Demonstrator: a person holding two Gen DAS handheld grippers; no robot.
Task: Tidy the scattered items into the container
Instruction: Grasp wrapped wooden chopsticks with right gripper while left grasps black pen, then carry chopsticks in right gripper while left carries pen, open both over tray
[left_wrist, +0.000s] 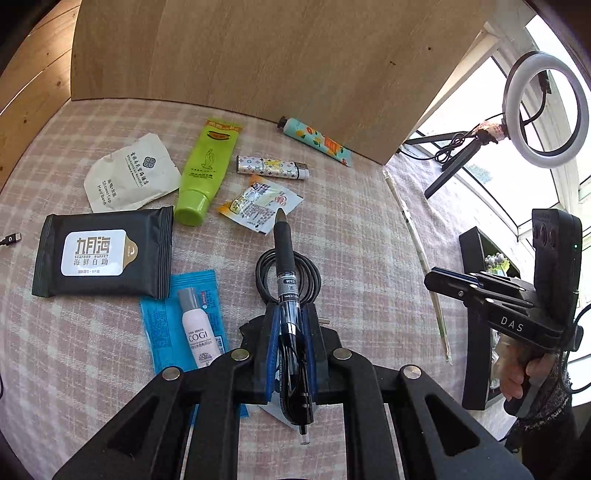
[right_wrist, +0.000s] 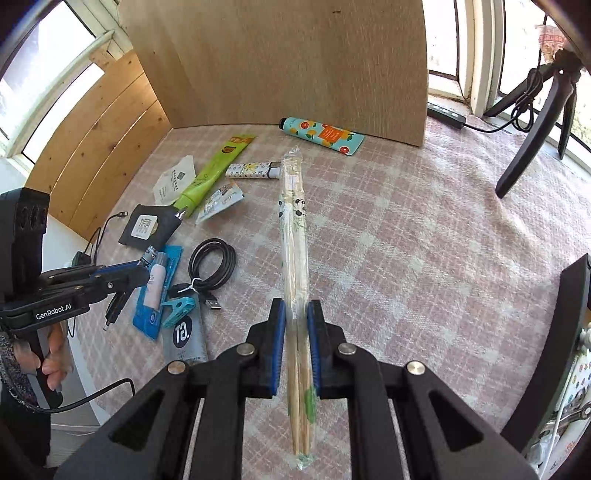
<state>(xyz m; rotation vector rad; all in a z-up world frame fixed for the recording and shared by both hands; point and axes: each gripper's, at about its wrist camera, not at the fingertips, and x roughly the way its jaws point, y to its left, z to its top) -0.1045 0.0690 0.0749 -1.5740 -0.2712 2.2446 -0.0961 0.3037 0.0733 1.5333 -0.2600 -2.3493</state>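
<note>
**Pen and chopsticks clamped in both tongs**

Blue pads of the left tongs are closed on a black pen, its tip aimed at 12 o'clock above the checked bench. Wrapped chopsticks are gripped by the right tongs. A coiled cable and green tube are left at 10 o'clock.

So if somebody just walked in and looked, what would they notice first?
Probably the two black tools held up over the pink checked cloth: the left tool is clamped on a black pen pointing away from the camera, and the right tool is clamped on wrapped chopsticks. Next, the bright things scattered on the cloth to the left, like the green tube and the black wipes pack.
</note>
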